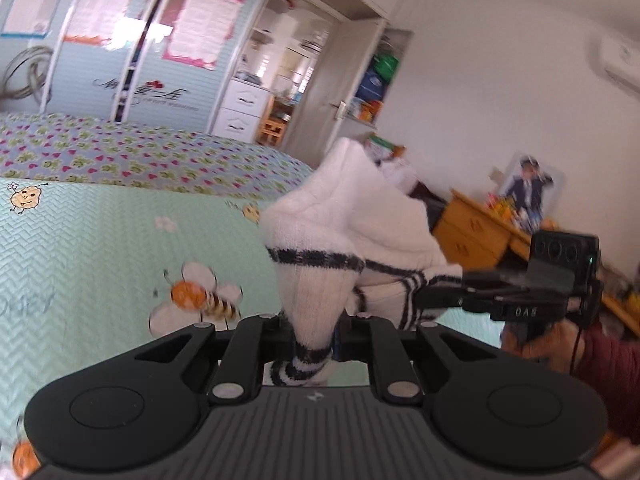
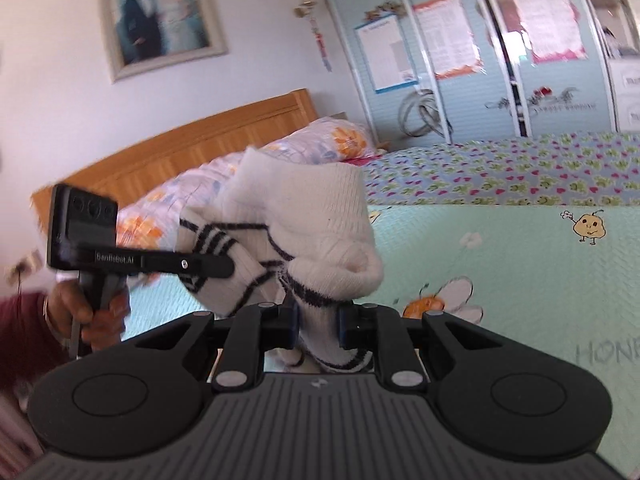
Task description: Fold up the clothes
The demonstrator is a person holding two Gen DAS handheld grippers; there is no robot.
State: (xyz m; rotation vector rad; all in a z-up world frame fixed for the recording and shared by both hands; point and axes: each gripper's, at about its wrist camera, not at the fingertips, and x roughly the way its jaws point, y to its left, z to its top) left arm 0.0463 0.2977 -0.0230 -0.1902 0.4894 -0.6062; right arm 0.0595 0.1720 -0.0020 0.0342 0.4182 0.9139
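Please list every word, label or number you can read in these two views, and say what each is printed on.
"HON", cut off by the frame edge: on the mint-green quilted bedspread.
"BanRobot.AI", roughly, as it is small: on the black left gripper.
Mirrored letters, unreadable: on the black right gripper.
Script decal on the pale blue wardrobe doors: too blurred.
Pink- and orange-bordered paper posters: text too small.
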